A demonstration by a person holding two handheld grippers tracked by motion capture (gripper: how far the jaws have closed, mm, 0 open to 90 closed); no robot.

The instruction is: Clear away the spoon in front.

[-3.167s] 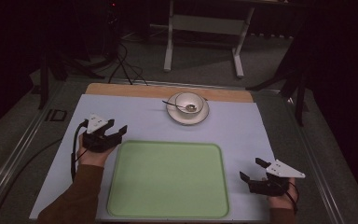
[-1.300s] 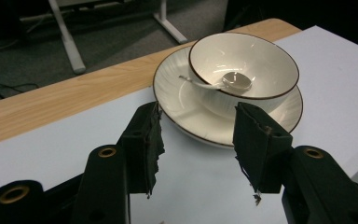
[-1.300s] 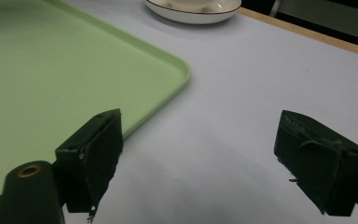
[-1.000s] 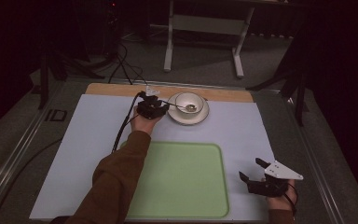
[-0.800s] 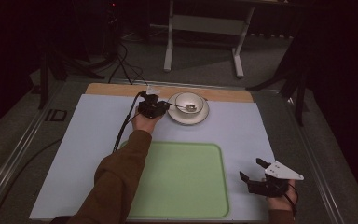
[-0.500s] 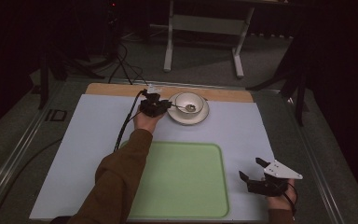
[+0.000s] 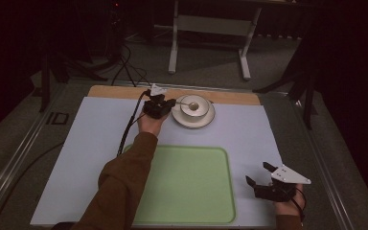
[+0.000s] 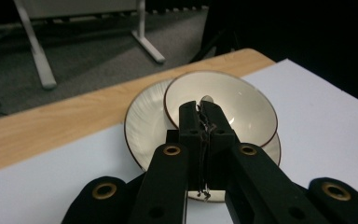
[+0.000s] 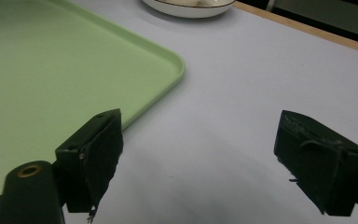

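Note:
A white bowl (image 7: 194,106) with a dark rim stands on a matching saucer (image 7: 206,119) at the table's far edge. A spoon (image 7: 184,102) rests in the bowl, its handle pointing left. My left gripper (image 7: 171,102) is at the bowl's left rim. Its jaws have just been closing, and in the left gripper view the gripper (image 8: 201,109) stands shut on the spoon's handle, the spoon (image 8: 207,99) end showing just beyond the tips over the bowl (image 8: 247,105). My right gripper (image 7: 259,173) rests open near the front right, with nothing between its jaws (image 9: 214,140).
A light green tray (image 7: 191,191) lies in the middle near the front edge; its corner (image 9: 172,60) is left of the right gripper. A pale mat (image 7: 96,143) covers the table, with a wooden strip (image 7: 239,97) behind the saucer. A cable (image 7: 129,129) trails from the left gripper.
The left hand came from beside the tray up to the bowl. Over the last second its jaws drew together on the spoon's handle. The right gripper has kept still.

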